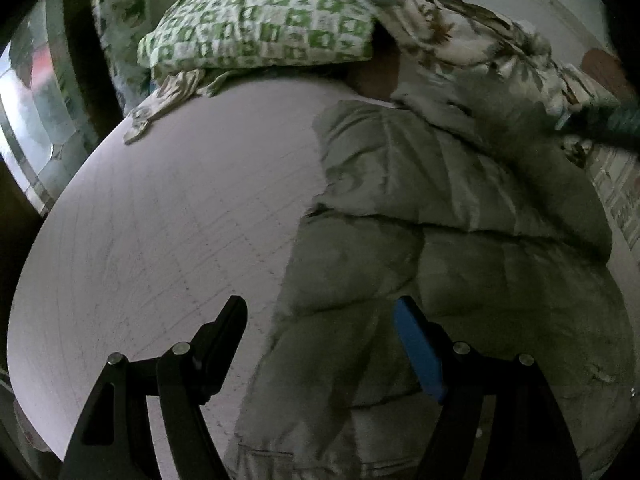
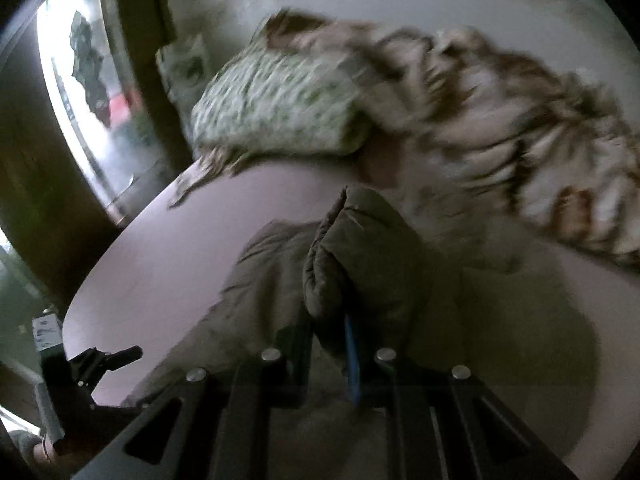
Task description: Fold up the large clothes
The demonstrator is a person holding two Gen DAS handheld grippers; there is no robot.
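Near: left gripper (image 1: pixel 320 344) with jaws wide apart, nothing between them, poised over the near left edge of the jacket (image 1: pixel 440 240). One finger is black, the other carries a blue pad (image 1: pixel 418 354).

Right gripper (image 2: pixel 330 328) clamped together on a bunched fold of jacket (image 2: pixel 360 264); the pinched part stands up puffy above the fingers. Right view is motion-blurred, so detail there is poor.

Jacket: olive-grey, quilted in stitched bands, padded. It lies on the right half of the pale pink bed (image 1: pixel 160 220), reaching from the near edge toward the far bedding. A pocket seam shows at the near hem.

Handling, as judgement: bulky but probably light; soft, springy, no stiffness. Shell looks smooth and likely slippery, so a shallow pinch could slide off (padding also tends to puff a fold back open). Best hold is probably at seams, hem or cuff, where layers are flatter and stitching gives the pads something to bite. Take a deep bite rather than a puffed panel.

Bed surface: flat, matte, faint grid of stitch lines, bare on the left.

Far: pillow (image 1: pixel 256 32) in green-and-white check, plump, rectangular. To its right a crumpled blanket (image 1: pixel 460 40), cream with brown leaf print, draped down to the jacket's far end and overlapping it. Window (image 2: pixel 80 80) at far left.
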